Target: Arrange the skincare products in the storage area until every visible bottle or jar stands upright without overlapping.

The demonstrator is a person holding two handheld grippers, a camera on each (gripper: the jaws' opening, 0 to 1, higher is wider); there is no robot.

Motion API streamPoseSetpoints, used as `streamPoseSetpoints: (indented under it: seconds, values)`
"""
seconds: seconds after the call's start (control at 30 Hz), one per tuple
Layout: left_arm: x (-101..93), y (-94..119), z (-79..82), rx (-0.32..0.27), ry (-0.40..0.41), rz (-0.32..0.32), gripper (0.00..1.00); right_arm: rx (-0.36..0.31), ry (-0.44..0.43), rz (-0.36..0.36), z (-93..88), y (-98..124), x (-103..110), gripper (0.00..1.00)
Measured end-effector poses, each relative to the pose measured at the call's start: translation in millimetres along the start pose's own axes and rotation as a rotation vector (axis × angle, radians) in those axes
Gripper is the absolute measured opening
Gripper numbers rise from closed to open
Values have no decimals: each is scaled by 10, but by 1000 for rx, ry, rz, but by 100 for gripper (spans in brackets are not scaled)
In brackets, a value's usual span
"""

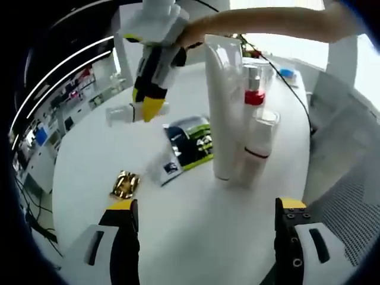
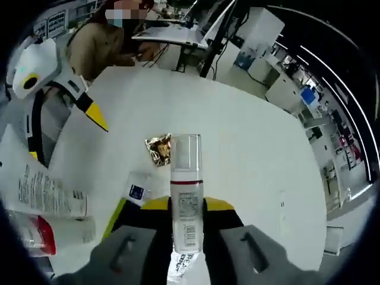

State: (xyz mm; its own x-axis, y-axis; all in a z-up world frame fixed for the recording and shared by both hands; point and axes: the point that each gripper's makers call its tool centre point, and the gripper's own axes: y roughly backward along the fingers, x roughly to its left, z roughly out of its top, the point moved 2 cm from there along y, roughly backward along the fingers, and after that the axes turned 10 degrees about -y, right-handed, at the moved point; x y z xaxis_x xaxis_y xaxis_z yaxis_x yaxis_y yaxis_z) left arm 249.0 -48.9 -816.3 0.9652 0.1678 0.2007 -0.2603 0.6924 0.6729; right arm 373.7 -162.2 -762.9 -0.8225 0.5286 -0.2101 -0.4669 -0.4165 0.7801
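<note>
**A:** Where are the two grippers?

**B:** In the left gripper view, the left gripper (image 1: 202, 228) hovers low over a round white table (image 1: 89, 160). Its black, yellow-tipped jaws stand wide apart with bare tabletop between them. Across the table the right gripper (image 1: 149, 105) reaches down, held by a person's arm (image 1: 267, 24).

**A:** Is the right one holding anything?

**B:** Yes. In the right gripper view its jaws are clamped on a small white bottle (image 2: 186, 196) with a clear cap and a red band. The bottle points away from the camera along the jaws. In the left gripper view it lies level just above the table, the clear cap sticking out to one side.

**A:** And the other products?

**B:** A tall white tube (image 1: 224, 107) stands upright near the middle of the table. Just beside it stands a white bottle with a clear cap (image 1: 259, 139), and behind them a bottle with a red collar (image 1: 254, 89). They are packed close; I cannot tell whether they touch.

**A:** Anything lying flat?

**B:** A dark sachet with green trim (image 1: 193, 142) lies next to the tube's base, partly over a small white packet (image 1: 169, 169). A crumpled gold wrapper (image 1: 125, 184) sits apart, nearer the left gripper.

**A:** What is beyond the table?

**B:** A seated person (image 2: 101, 41) at the far edge, with desks behind.
</note>
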Motion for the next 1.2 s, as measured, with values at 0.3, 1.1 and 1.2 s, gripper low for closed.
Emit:
streamPoseSetpoints:
  seconds: [0.3,1.1,1.2]
  values:
    - [-29,-5,13,0,-14,-7,93,-105,-104,-55,-147,419,11,17]
    - [-68,-25,9,13,-45,-17,93,-427,-463,-257,-643,1423,621,17]
    - [-94,-33,18,12,-52,-28,93,-453,-511,-276,-720,1468,715,17]
